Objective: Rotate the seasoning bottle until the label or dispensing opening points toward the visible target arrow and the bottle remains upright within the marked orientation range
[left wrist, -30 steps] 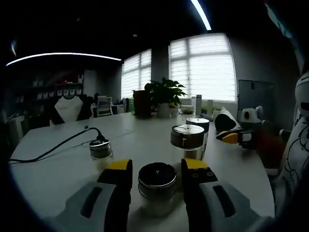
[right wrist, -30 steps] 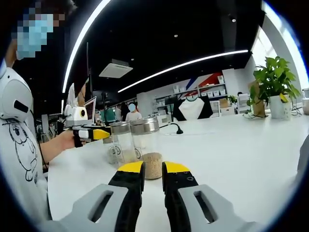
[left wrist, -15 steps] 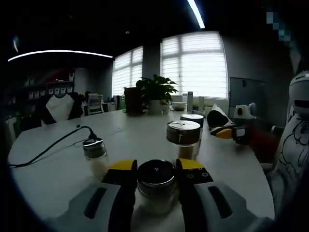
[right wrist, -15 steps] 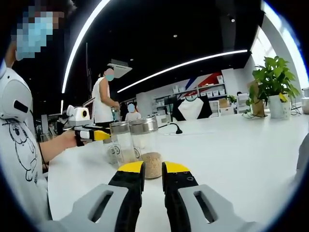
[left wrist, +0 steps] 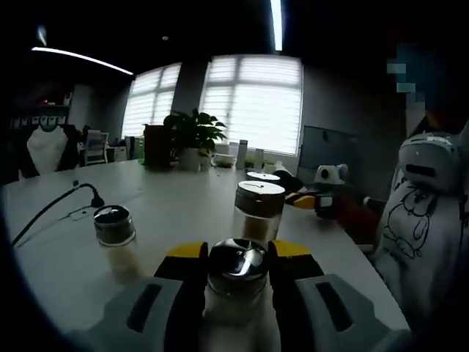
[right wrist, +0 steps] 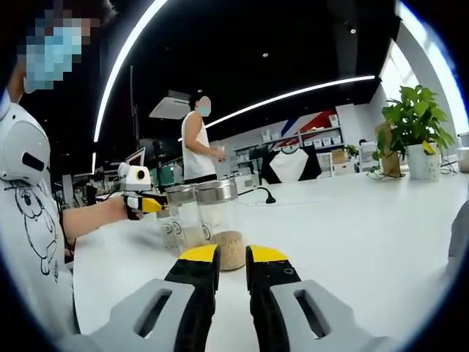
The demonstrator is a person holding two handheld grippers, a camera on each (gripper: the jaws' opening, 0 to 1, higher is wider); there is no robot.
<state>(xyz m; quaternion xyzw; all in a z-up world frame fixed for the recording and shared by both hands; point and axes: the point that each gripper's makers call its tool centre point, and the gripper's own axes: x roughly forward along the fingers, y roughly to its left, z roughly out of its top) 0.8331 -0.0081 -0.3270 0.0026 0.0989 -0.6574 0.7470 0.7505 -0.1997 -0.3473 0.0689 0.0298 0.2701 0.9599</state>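
A seasoning bottle (left wrist: 236,270) with a shiny metal lid stands upright on the white table (left wrist: 168,213), and my left gripper (left wrist: 237,253) is shut on it, one yellow-tipped jaw on each side. In the right gripper view this left gripper (right wrist: 155,204) is at the left, held by a hand, beside two clear bottles. My right gripper (right wrist: 232,254) is shut with nothing between its jaws; a clear bottle (right wrist: 218,220) with grains at its bottom stands just beyond the tips. In the left gripper view the right gripper (left wrist: 302,198) is behind a taller bottle (left wrist: 257,210).
A small lidded jar (left wrist: 115,226) and a black cable (left wrist: 55,207) lie at the left. A further bottle (left wrist: 261,177) and a potted plant (left wrist: 192,136) stand farther back. A person in a white shirt (left wrist: 419,220) sits at the table's right edge; another person (right wrist: 198,143) stands in the background.
The left jaws closed on the lidded bottle, then the left view swung so everything slid left. In the right view the left gripper shifted slightly right; a background person walked right.
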